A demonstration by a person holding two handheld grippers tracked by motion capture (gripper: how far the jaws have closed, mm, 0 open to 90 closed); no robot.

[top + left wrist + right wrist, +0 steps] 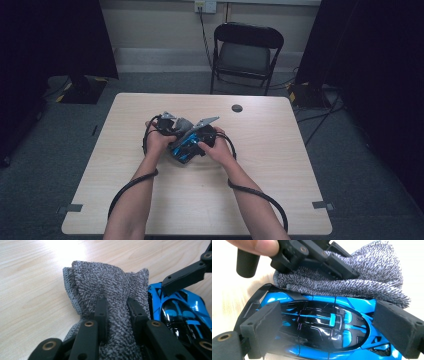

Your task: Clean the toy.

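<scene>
Left hand-held gripper (117, 312) is clenched on a bunched grey terry cloth (110, 285), and the right hand-held gripper (327, 322) grasps a blue toy sports car (317, 325) lengthwise, one pad at each end, at mid-bench (260, 150). The cloth lies against the car's side just beyond the right gripper's pads, the two grippers nearly touching. Judged step: wiping the body; best done with a steady hold on the car and light strokes along the bodywork, keeping the black jaws off the paint.
</scene>
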